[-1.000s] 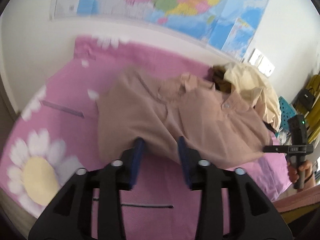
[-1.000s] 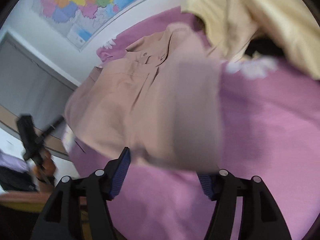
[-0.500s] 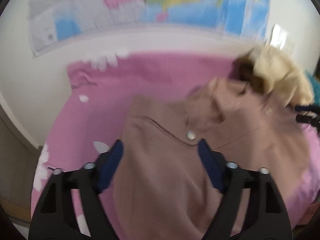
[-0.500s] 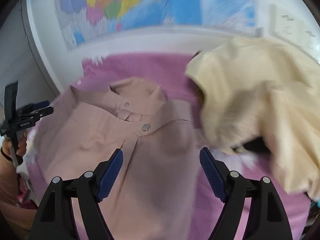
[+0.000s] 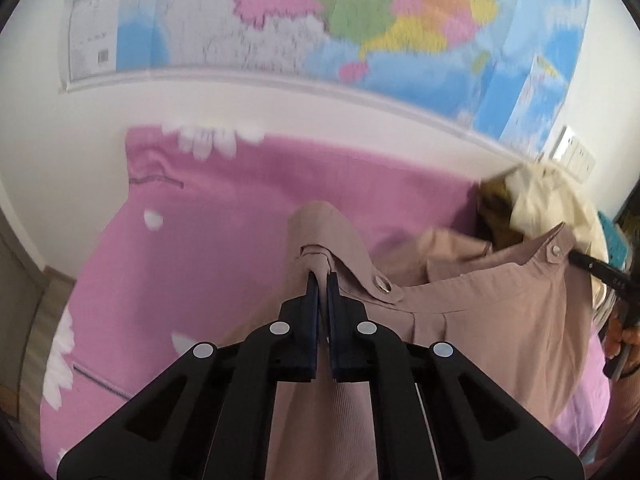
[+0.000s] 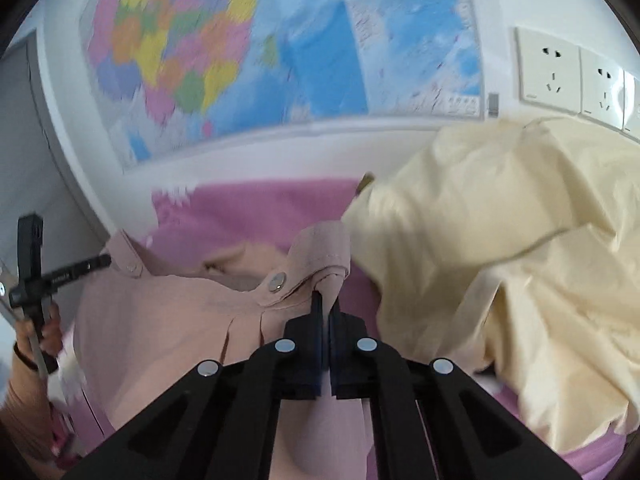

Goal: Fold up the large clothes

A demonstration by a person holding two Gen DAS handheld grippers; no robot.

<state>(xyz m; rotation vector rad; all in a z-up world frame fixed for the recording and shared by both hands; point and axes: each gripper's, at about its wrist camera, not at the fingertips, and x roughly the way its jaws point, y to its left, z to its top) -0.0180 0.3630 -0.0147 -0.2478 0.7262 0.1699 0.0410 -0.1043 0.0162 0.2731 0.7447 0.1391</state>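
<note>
A beige-pink buttoned shirt hangs stretched between both grippers above a pink bed cover. My left gripper is shut on one shoulder of the shirt, next to a snap button. My right gripper is shut on the other shoulder of the shirt, beside its snap button. Each gripper shows at the edge of the other's view: the right one, the left one. The shirt's lower part is hidden under the grippers.
A cream-yellow garment lies heaped on the bed right of the shirt, also in the left view. A wall map hangs behind the bed, with sockets at the right. The pink cover has white flower prints.
Both grippers were open above the shirt; they have shut on its two shoulders and lifted it, so the shirt hangs spread between them.
</note>
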